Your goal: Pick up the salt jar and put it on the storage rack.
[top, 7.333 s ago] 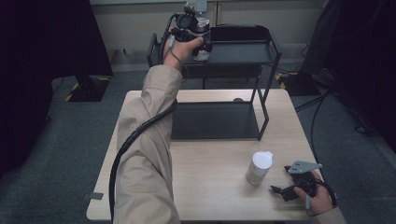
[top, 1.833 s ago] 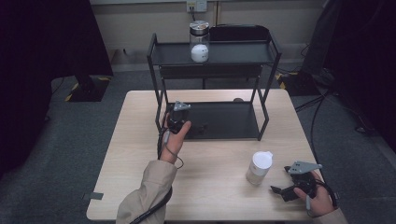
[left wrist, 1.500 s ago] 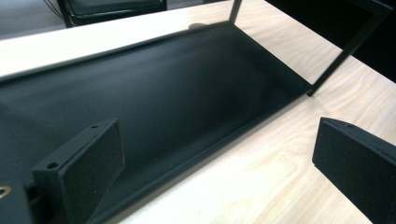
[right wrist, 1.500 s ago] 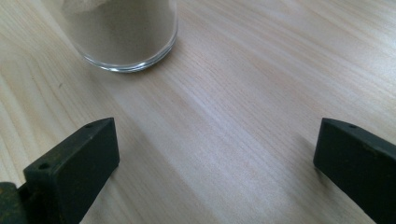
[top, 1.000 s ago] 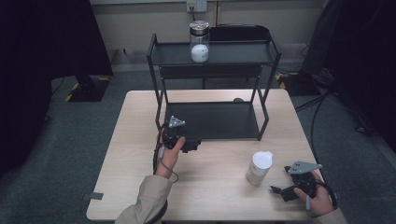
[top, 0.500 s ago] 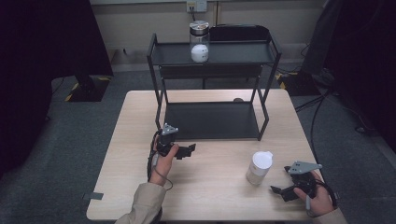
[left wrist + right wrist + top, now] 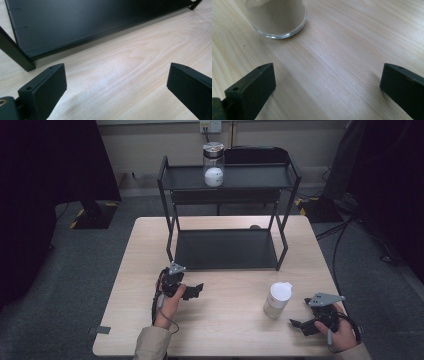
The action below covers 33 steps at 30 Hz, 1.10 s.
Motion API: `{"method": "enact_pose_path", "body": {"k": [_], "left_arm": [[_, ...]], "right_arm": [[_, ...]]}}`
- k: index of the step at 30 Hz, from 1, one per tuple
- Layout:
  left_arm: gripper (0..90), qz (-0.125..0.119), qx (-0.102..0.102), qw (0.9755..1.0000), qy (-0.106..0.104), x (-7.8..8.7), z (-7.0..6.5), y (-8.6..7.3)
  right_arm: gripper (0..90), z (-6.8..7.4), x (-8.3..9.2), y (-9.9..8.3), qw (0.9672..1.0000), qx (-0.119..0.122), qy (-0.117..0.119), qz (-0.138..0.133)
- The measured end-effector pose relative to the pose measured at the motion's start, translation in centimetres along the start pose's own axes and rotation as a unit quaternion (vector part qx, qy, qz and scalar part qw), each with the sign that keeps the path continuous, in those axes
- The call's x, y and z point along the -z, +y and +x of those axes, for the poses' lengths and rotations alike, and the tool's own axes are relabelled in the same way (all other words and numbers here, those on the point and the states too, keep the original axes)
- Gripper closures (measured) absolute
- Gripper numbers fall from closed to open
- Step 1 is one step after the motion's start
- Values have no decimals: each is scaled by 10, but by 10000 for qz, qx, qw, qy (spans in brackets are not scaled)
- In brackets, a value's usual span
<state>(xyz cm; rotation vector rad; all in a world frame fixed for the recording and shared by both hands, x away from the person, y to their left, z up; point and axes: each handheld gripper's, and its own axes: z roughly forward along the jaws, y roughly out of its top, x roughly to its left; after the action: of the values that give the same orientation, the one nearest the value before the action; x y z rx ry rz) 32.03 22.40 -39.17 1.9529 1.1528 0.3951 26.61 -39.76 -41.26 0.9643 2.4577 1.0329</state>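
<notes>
Both grippers have their jaws spread wide with nothing between them. Nearest, the right gripper (image 7: pixel 298 325) rests low on the wooden table (image 7: pixel 235 330), with the white jar (image 7: pixel 277 300) just beside it, not touching. The left gripper (image 7: pixel 196 290) sits a little farther in, near the black rack's (image 7: pixel 225 249) front leg. Up on the rack's top shelf stands a glass jar (image 7: pixel 213 164).

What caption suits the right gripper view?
Open right gripper above a wooden table, facing a powder-filled glass jar.
</notes>
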Motion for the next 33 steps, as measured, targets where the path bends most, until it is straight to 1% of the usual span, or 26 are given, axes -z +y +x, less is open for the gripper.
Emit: {"method": "enact_pose_path", "body": {"k": [3, 4, 6, 7, 9, 13, 16, 18, 19, 23, 24, 27, 28, 30, 33], "left_arm": [[21, 88, -26, 10000, -22, -1, 0, -2], [21, 131, -80, 9999, 7, -1, 0, -1], [23, 134, -89, 9999, -1, -2, -1, -3], [23, 169, -121, 9998, -13, -2, 0, -3], [23, 223, -237, 9995, 54, -2, -3, -3], [23, 278, -275, 9992, 26, -2, -2, -4], [23, 383, -413, 9984, 75, -3, -4, -6], [23, 418, -403, 9983, 80, -4, -4, -9], [23, 451, -449, 9979, 110, -4, -5, -9], [23, 697, -462, 9964, 107, -9, -6, -9], [24, 674, -447, 9967, 121, -10, -6, -12], [3, 579, -607, 9963, 171, -11, -8, -18], [2, 540, -707, 9958, 196, -11, -9, -21], [0, 444, -713, 9963, 171, -11, -8, -26], [0, 443, -740, 9962, 136, -9, -7, -27]], "right_arm": [[0, 0, 0, 0, 10000, 1, -1, 0], [0, 0, 0, 0, 10000, 2, -1, -1], [0, 0, 0, 0, 10000, 1, -2, -1], [0, 0, 0, 0, 10000, 0, -2, 0], [0, 0, 0, 0, 10000, -1, -2, 0], [0, 0, 0, 0, 10000, 0, -2, -1], [0, 0, 0, 0, 10000, 0, -2, 0], [0, 0, 0, 0, 10000, -2, -3, 0], [0, 0, 0, 0, 10000, -1, -2, 0], [0, 0, 0, 0, 10000, -1, -4, 0], [0, 0, 0, 0, 10000, -2, -4, 0], [0, 0, 0, 0, 10000, -2, -4, 0], [0, 0, 0, 0, 10000, -1, -4, 0], [0, 0, 0, 0, 10000, -3, -6, 0], [0, 0, 0, 0, 10000, -6, -7, 1]]}}
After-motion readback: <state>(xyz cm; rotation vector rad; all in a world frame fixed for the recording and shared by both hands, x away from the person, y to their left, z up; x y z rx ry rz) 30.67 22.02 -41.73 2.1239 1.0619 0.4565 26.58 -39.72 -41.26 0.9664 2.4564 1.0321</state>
